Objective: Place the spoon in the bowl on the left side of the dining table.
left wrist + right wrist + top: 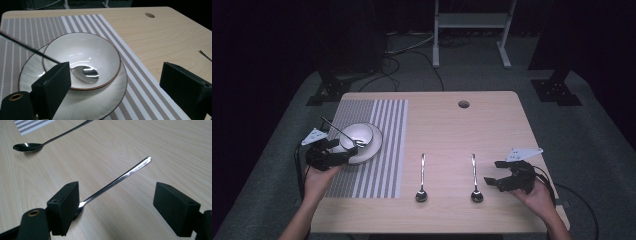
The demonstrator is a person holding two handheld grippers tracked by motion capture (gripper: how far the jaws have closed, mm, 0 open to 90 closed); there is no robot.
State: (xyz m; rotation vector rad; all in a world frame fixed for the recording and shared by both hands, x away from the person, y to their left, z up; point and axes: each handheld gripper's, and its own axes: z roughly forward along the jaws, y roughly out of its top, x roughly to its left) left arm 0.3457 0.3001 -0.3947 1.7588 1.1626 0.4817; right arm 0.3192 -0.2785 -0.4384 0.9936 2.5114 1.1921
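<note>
Left gripper [343,150] released beside bowl [82,58]; right gripper [491,179] released, spoon [117,181] between jaws.

A white ceramic bowl [357,135] sits on a white plate [373,148], which lies on the grey-and-white striped placemat [384,150] covering the left part of the light wooden table [492,125]. A metal spoon [343,133] rests in that bowl, handle out over its left rim. Right of the placemat two more steel spoons, one [422,177] left of the other [475,178], lie side by side on bare wood, bowls toward the near edge.
</note>
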